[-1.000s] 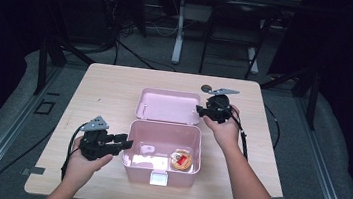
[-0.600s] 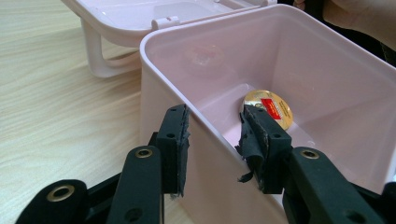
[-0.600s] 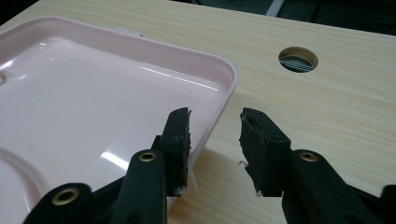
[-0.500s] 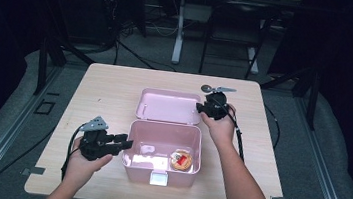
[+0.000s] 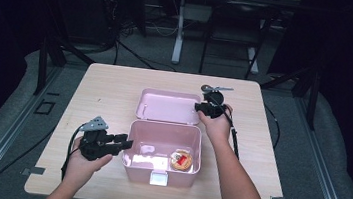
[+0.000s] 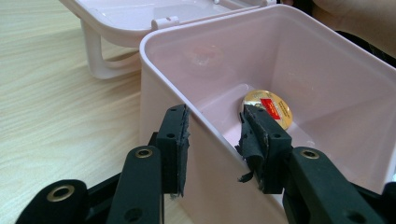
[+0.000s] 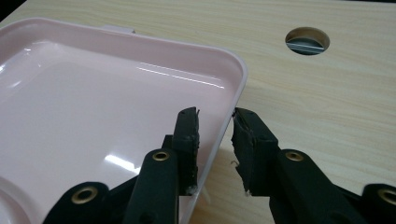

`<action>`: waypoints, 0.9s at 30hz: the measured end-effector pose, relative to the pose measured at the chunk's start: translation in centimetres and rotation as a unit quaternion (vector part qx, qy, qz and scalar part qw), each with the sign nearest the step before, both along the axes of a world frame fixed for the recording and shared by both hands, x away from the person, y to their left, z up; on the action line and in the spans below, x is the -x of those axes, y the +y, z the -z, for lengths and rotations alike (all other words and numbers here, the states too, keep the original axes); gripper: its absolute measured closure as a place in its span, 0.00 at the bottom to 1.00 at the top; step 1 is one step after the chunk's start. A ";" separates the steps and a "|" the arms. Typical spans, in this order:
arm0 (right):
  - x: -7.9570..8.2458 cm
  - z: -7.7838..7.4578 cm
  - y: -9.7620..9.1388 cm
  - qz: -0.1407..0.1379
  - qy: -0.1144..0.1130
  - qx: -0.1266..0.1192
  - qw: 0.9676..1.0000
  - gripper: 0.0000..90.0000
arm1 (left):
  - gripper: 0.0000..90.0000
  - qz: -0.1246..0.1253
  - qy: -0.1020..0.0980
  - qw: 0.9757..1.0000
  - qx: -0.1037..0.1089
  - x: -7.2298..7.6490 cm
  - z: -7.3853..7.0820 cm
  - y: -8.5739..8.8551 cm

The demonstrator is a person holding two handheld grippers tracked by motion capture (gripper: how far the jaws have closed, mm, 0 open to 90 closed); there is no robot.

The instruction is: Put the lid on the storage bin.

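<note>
An open pink plastic box [image 5: 161, 172] stands near the table's front, its lid [image 5: 168, 106] lying flat behind it. A round gold tin with a red label [image 5: 181, 160] rests on the box floor at the right. My left gripper [image 5: 126, 143] is open at the box's left wall. In the left gripper view the jaws straddle that wall [image 6: 205, 154] with a wide gap around my left gripper [image 6: 212, 135], and the tin [image 6: 268, 108] lies beyond. My right gripper [image 5: 198, 107] is open at the lid's right rim. My right gripper [image 7: 215, 135] has one jaw inside the lid [image 7: 93, 107] and one outside.
The light wooden table [image 5: 100, 91] has a round cable hole [image 7: 307, 40] just past the lid's far right corner. A white latch [image 5: 158, 178] sits on the box's front wall. Dark floor, cables and stand legs surround the table.
My right gripper has edged slightly left onto the lid's rim. The left gripper, box and tin have not moved.
</note>
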State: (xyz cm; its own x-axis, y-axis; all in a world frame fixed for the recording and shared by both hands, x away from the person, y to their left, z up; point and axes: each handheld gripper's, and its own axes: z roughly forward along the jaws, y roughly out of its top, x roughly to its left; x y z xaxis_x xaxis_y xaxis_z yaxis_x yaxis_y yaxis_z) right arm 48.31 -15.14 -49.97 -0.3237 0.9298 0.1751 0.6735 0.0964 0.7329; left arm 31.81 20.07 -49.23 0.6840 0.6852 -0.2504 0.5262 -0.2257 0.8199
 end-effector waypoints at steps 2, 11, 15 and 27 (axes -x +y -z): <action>-0.1 0.0 0.0 0.004 0.009 -0.003 1.000 0.79 | 0.68 0.000 -0.001 1.000 0.000 0.0 0.0 0.0; -0.7 -0.5 0.3 0.000 0.039 0.016 0.999 0.81 | 0.68 -0.001 -0.002 1.000 0.000 0.0 0.0 0.0; -0.9 -0.6 0.2 0.003 0.054 0.007 0.999 0.82 | 0.68 -0.001 -0.002 1.000 0.001 0.0 0.0 0.0; -0.6 -1.4 0.2 0.010 0.046 0.003 0.999 0.85 | 0.69 -0.002 -0.003 1.000 0.000 0.0 0.0 -0.1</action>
